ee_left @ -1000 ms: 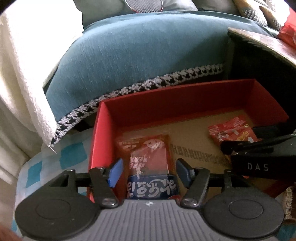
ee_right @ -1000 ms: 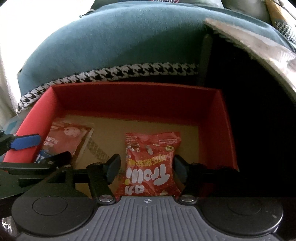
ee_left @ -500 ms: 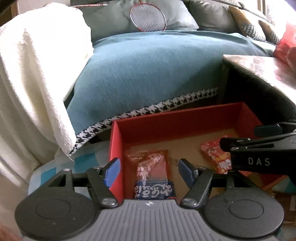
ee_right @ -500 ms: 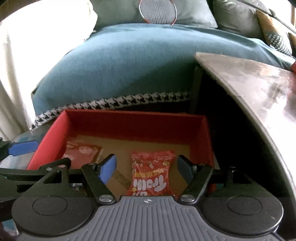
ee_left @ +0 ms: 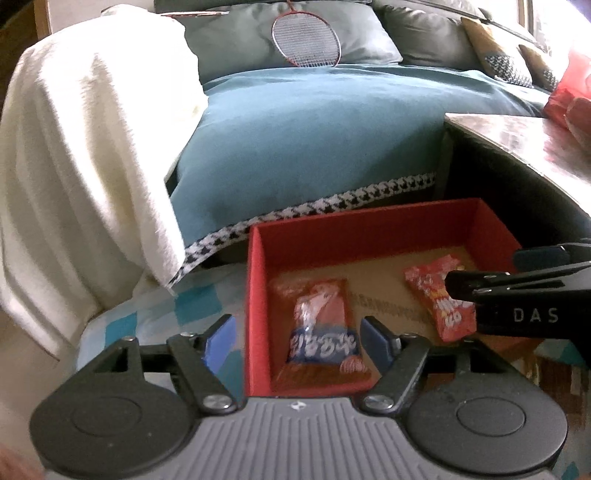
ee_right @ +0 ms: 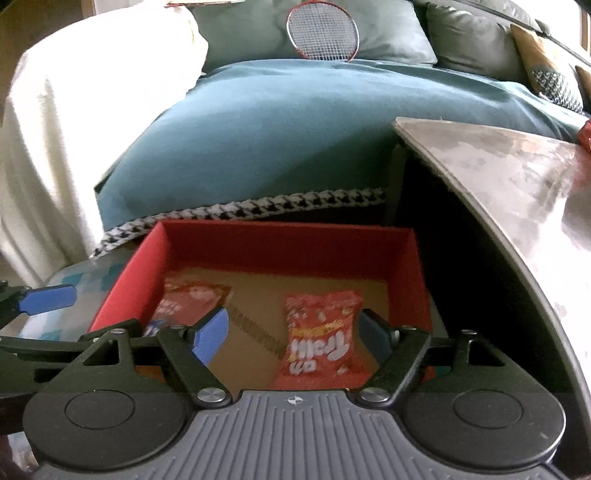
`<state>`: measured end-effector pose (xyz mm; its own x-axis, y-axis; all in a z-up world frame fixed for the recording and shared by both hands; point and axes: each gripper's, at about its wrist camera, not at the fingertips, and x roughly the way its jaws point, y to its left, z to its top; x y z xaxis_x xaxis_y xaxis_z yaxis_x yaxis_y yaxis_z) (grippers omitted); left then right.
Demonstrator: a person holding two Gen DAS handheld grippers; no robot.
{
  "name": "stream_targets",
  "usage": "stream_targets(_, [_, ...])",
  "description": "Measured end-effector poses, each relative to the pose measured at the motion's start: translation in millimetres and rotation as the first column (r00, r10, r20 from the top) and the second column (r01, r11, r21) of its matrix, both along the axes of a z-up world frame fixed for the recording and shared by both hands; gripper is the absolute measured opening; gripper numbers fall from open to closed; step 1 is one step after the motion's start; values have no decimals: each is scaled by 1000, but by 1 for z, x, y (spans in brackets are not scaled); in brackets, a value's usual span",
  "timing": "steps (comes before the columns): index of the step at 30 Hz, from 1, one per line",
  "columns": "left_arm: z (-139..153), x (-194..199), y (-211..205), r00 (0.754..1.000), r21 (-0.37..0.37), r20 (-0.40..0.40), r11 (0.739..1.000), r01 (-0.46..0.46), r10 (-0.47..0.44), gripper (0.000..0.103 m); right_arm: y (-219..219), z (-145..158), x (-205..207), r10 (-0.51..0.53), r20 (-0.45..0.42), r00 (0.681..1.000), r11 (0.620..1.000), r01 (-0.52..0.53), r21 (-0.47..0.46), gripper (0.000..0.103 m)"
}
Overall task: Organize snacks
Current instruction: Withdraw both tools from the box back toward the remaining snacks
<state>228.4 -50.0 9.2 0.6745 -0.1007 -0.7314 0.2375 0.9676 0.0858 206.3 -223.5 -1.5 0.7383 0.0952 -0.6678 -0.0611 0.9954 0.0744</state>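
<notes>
A red box with a cardboard floor holds two snack packets lying flat. The red packet with a blue band lies at its left. The red Trolli packet lies at its right. My left gripper hovers above the blue-band packet, jaws opening, pads clear of it. My right gripper hangs above the Trolli packet, jaws opening as well, nothing pressed between them. Each gripper shows at the edge of the other's view.
The box rests on a blue-checked mat before a teal sofa cushion with houndstooth trim. A white blanket drapes at left. A wooden table overhangs at right. A badminton racket lies on the sofa.
Both grippers have lifted and drawn back from the box, and their jaws have widened. The two packets stay lying on the box floor.
</notes>
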Motion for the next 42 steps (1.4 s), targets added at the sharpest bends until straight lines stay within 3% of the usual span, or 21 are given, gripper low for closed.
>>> stream_targets(16, [0,-52,65,991,-22,-106,996,-87,84,69,37,-12,-47,95,-56,994,995,-94,21,86])
stream_targets(25, [-14,-91,122,955,-24,-224,978,-205,195,70,71,-28,-64,197,-125,972,980,-197,18,86])
stream_targets(31, [-22,-112,134,955,41,-242,986,-164,170,70,86,-30,-73,261,-143,955,965,-257,42,87])
stream_targets(39, [-39,-118,143,933,9,-319,985,-170,164,71,103,-35,-74,313,-169,935,950,-305,68,87])
stream_targets(42, [-39,-118,138,944,37,-301,991,-130,135,71,106,-37,-74,322,-179,930,947,-315,68,87])
